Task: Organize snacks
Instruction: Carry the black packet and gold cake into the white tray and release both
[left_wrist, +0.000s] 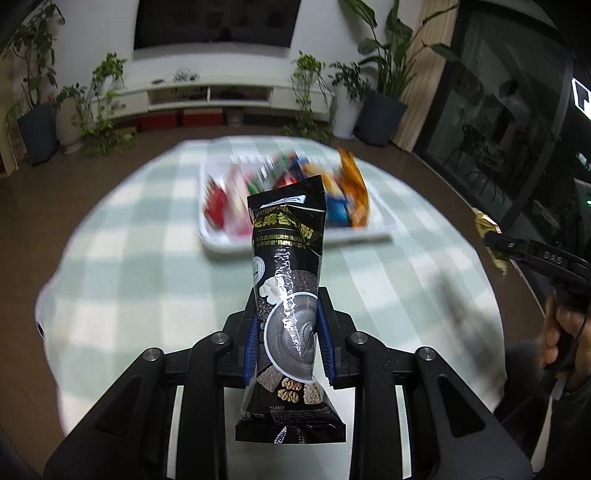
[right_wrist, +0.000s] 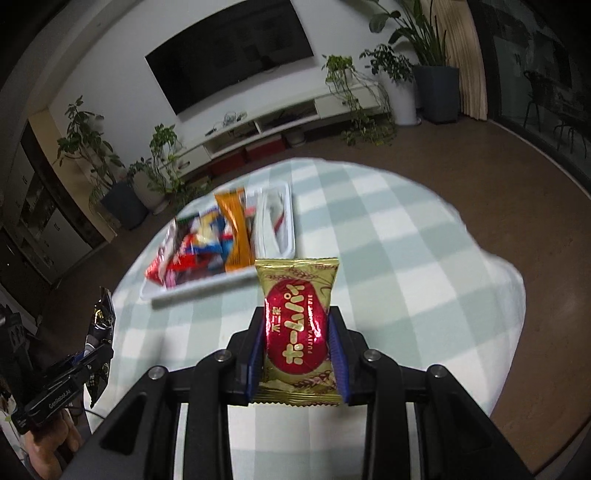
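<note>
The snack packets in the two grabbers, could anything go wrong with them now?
Maybe. The tall black packet is pinched low by the left gripper, so its long top could flop or slip. The white tray already looks crowded, so it and the gold packet in the right gripper may knock others out when placed.

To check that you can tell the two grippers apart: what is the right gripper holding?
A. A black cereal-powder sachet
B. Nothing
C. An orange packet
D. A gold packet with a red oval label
D: in the right wrist view the right gripper has its blue pads pressed on the gold packet above the checked tablecloth; the black sachet is in the left gripper.
</note>
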